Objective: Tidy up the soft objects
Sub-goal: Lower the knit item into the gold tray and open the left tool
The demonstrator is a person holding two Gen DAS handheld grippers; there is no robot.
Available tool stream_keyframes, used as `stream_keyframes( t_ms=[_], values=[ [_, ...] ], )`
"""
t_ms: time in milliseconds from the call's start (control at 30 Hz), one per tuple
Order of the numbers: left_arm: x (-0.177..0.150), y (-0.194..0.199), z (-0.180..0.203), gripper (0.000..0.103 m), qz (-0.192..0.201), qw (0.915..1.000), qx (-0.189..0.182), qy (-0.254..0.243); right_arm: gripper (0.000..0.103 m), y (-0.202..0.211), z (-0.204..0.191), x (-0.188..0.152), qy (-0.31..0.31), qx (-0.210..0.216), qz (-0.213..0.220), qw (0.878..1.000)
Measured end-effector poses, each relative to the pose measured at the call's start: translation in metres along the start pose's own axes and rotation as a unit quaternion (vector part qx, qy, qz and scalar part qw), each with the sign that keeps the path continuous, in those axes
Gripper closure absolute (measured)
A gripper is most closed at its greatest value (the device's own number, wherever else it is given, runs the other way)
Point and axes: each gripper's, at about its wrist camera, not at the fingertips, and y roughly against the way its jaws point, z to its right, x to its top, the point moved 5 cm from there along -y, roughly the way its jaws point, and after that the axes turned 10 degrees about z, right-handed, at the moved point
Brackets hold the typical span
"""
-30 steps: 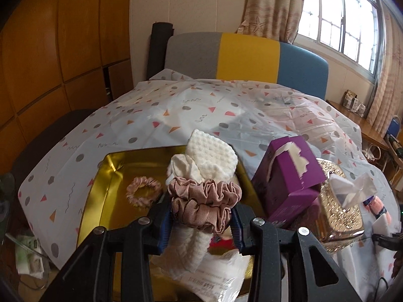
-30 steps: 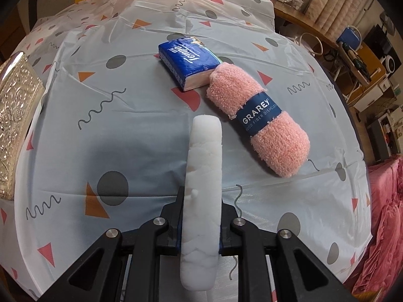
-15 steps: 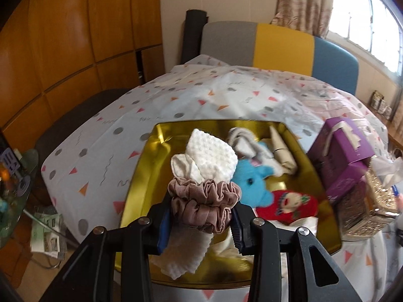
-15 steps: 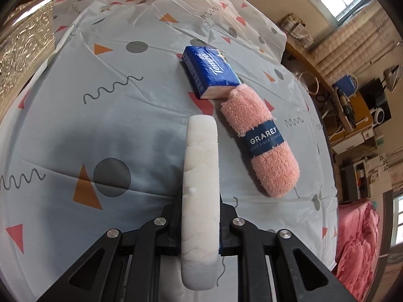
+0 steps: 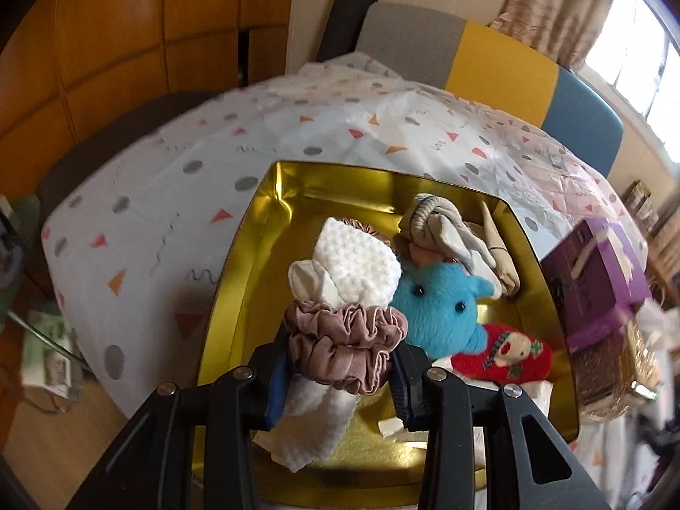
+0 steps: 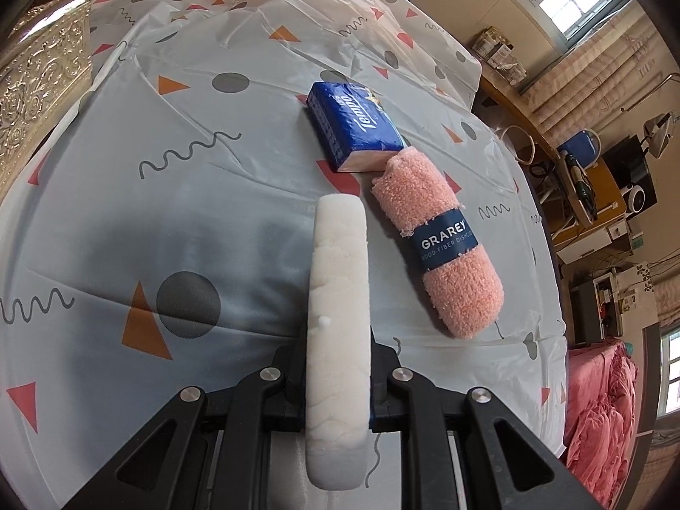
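Left gripper (image 5: 340, 376): your jaws are clamped on a rolled white waffle cloth (image 5: 355, 265) bound by a mauve scrunchie (image 5: 344, 340), held over the gold tin (image 5: 238, 297).
Right gripper (image 6: 338, 391): clamped on a white sponge (image 6: 338, 297), held above the counter (image 6: 127, 212).
Step in hand: by my reading, you are carrying the cloth bundle to the tin for stowing.
Tin contents: blue plush toy (image 5: 442, 310), red knitted sock with reindeer (image 5: 505, 350), grey socks (image 5: 442, 225), a beige roll (image 5: 499, 250); a second scrunchie (image 5: 365, 227) peeks out behind the cloth.
Next move: you need to lower the bundle into the bare left part of the tin, then part the jaws; the sponge likely follows.
Still outside: pink dishcloth roll (image 6: 442, 246), touching a blue tissue pack (image 6: 357, 127).
Surface: counter under a pale plastic cover with triangles, dots and squiggles.
Beside tin: purple tissue box (image 5: 599, 276), gold embossed box (image 6: 38, 93).
Room: wood panelling, colour-block chair, curtained windows, cluttered desk.
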Motion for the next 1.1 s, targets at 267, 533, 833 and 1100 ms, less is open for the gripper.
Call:
stream_keyframes(
  t_ms=[267,533,833,1100],
  values=[
    [0.027,-0.026,0.001,0.050,-0.015,0.9998,0.003,-0.012,0.086,-0.001,0.001,0.001,0.000,0.000,0.000,1.000],
    [0.018,-0.018,-0.008,0.034,0.005,0.9996,0.026,-0.006,0.086,-0.002,0.002,0.001,0.001,0.000,0.000,1.000],
    [-0.004,0.027,-0.007,0.034,0.061,0.9971,0.040,-0.024,0.086,-0.002,0.003,0.002,-0.005,0.001,-0.001,1.000],
    [0.000,0.050,0.005,0.028,0.088,0.9952,0.019,-0.037,0.087,-0.008,0.019,0.004,-0.078,0.038,-0.014,0.996]
  ],
)
